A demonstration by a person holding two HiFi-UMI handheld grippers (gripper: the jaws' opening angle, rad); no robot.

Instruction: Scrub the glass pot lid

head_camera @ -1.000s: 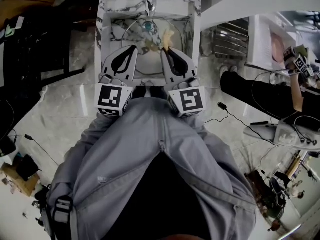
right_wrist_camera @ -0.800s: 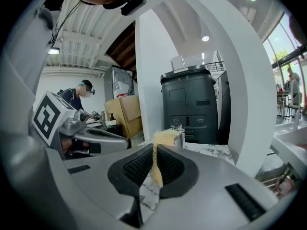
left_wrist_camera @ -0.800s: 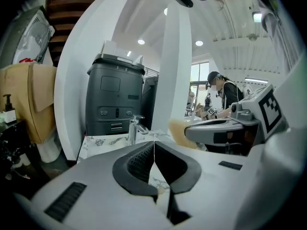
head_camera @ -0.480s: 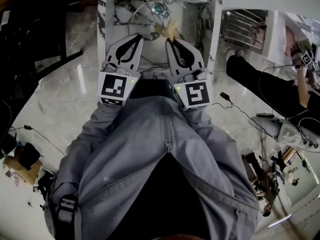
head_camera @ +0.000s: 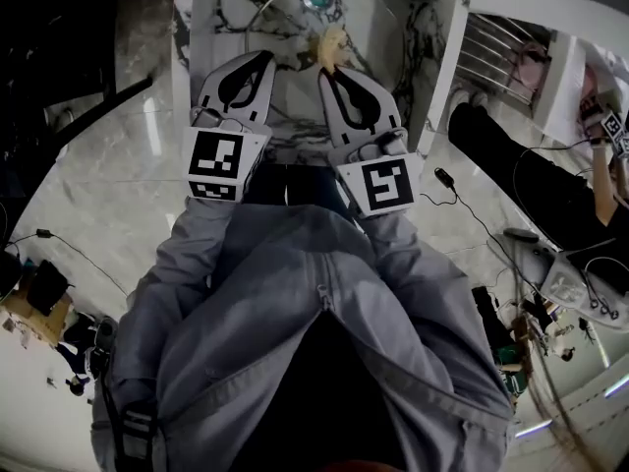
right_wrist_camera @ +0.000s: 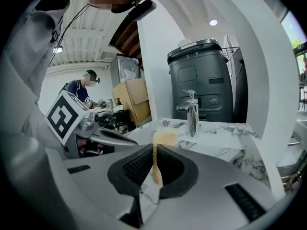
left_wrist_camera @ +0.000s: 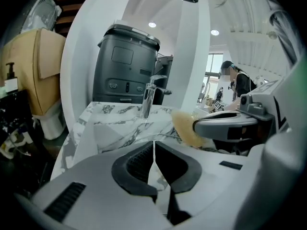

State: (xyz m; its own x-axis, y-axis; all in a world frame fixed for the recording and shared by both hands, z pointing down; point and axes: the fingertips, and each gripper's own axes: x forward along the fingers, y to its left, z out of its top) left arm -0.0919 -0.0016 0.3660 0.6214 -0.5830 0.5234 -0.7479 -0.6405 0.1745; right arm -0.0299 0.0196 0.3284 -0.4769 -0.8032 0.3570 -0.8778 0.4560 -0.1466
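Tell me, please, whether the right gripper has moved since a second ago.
Yes: the right gripper, with its sponge, has dropped closer to the sink.

The head view is dim, its corners near black, and the fisheye lens bends lines hard at the edges. Pale glare streaks the floor (head_camera: 147,136). Both gripper views are brighter, lit by ceiling spots (left_wrist_camera: 152,25) and a window (left_wrist_camera: 213,68). Their nearest foreground is soft, and a dark vignette rings each frame.

The left hand-held gripper (head_camera: 267,59) and right hand-held gripper (head_camera: 322,71) hide the glass lid's (head_camera: 290,23) near part; the right one's jaws cover most of the sponge (head_camera: 330,45).
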